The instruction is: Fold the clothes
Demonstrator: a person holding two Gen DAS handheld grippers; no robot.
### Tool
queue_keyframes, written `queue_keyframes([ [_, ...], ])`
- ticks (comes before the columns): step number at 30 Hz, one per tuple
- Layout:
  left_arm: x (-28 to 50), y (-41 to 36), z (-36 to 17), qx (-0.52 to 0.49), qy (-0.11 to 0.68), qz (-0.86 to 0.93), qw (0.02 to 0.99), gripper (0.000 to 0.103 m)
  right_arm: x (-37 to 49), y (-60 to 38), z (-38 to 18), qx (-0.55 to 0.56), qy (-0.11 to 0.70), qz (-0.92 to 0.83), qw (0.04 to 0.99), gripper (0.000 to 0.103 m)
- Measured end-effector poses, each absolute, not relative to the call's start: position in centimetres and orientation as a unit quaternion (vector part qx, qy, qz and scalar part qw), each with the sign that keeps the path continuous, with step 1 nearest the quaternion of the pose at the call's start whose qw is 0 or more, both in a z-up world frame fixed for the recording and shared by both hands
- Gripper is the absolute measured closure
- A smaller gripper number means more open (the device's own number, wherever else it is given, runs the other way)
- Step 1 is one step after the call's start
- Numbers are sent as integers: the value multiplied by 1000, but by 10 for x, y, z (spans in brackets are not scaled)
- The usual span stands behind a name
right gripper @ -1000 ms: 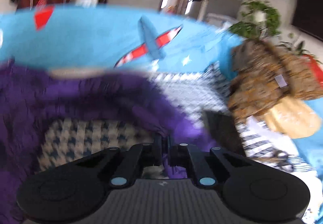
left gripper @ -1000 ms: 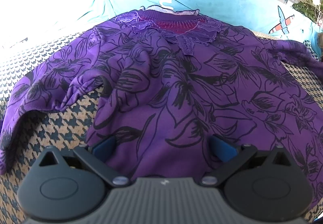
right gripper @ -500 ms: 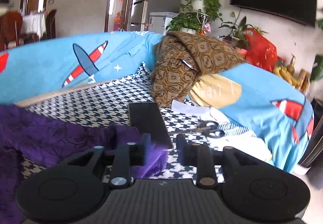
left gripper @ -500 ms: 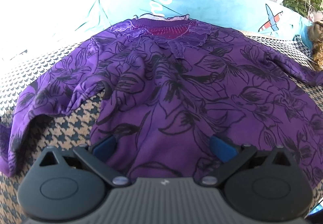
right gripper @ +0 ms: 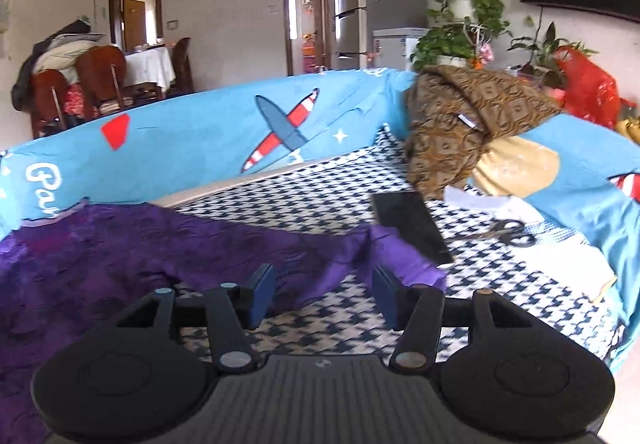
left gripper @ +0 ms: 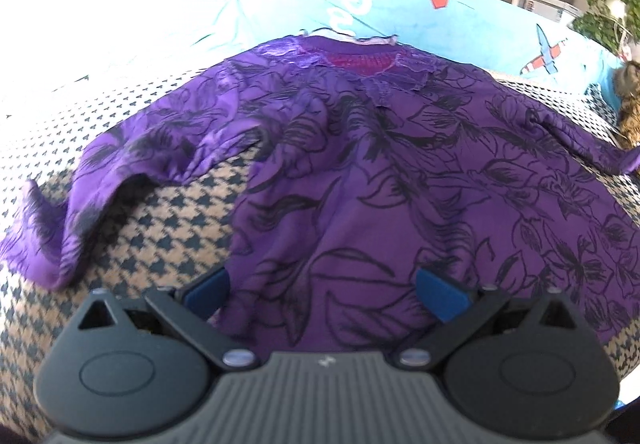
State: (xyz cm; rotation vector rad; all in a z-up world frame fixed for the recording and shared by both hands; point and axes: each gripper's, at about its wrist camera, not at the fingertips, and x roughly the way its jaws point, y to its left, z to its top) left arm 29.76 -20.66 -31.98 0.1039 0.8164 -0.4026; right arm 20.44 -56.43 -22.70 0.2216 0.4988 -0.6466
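Note:
A purple top with black flower outlines (left gripper: 400, 184) lies spread flat on the houndstooth sofa seat (left gripper: 168, 228), collar at the far side. Its left sleeve (left gripper: 100, 172) is bunched and drapes toward the seat's edge. My left gripper (left gripper: 322, 288) hovers open over the hem, its blue pads clear of the cloth. In the right wrist view the right sleeve (right gripper: 280, 244) stretches out to the right, and its cuff (right gripper: 404, 256) lies just beyond my right gripper (right gripper: 324, 294). The jaws there are opening, with only seat fabric and the sleeve's edge between them and nothing gripped.
A black flat device (right gripper: 412, 228) lies right next to the cuff, with scissors (right gripper: 508, 232) and white papers further right. A brown patterned cloth (right gripper: 460, 124) is heaped in the sofa corner over a yellow cushion (right gripper: 516, 168). The blue printed backrest (right gripper: 200, 148) bounds the far side.
The right gripper was shut on the sleeve end, carried it out to the right, then opened and let it drop onto the seat. The left gripper has drawn back a little from the top.

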Motion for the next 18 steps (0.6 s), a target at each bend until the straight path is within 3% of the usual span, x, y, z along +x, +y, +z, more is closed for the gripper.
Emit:
queue_keyframes([
  [18, 282, -164, -321, 39, 406, -148, 901, 0, 198, -505, -256, 155, 265, -234, 922, 43],
])
